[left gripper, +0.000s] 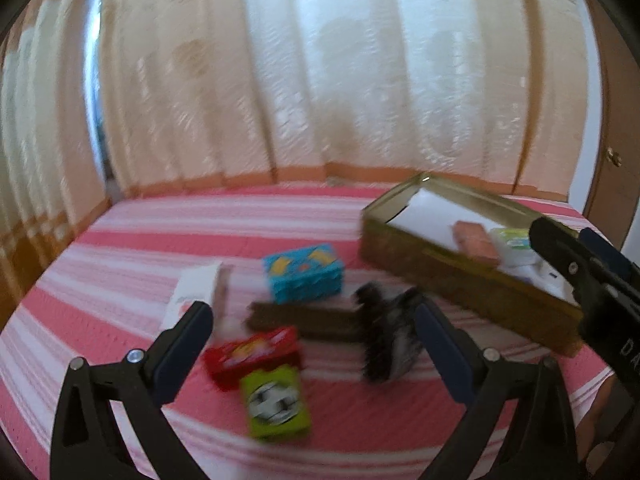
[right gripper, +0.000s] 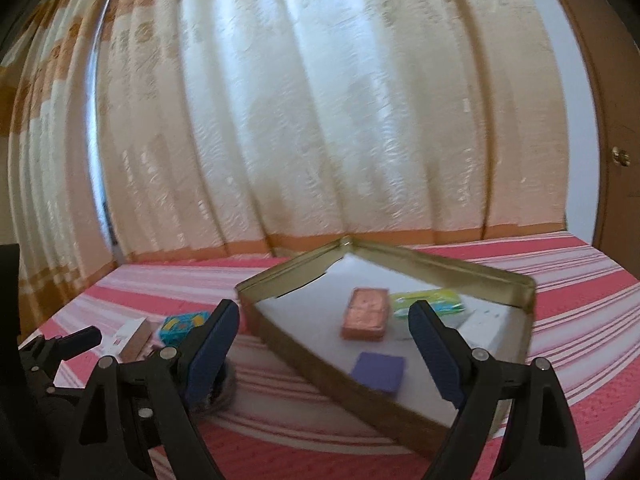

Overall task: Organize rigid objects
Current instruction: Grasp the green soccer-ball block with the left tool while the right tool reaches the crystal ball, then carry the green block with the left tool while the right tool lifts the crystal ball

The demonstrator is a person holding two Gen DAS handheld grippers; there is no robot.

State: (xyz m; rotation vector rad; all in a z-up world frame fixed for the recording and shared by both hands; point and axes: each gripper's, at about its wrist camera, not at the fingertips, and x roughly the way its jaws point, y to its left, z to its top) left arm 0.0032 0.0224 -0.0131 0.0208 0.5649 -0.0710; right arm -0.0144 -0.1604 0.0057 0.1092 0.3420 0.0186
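Note:
Loose items lie on the red-striped cloth: a blue box (left gripper: 303, 273), a white box (left gripper: 196, 294), a red box (left gripper: 253, 357), a green box (left gripper: 276, 402), and a brown-handled brush (left gripper: 352, 326). My left gripper (left gripper: 314, 334) is open and empty above them. A gold tin (right gripper: 528, 284) holds a pink bar (right gripper: 366, 312), a green-and-white pack (right gripper: 432, 302) and a purple pad (right gripper: 378, 371). My right gripper (right gripper: 323, 336) is open and empty over the tin's near side. It also shows in the left wrist view (left gripper: 576, 256).
Cream curtains (left gripper: 320, 80) hang behind the table. A brown door with a knob (right gripper: 621, 156) stands at the far right. The tin also shows in the left wrist view (left gripper: 460, 280), to the right of the loose items.

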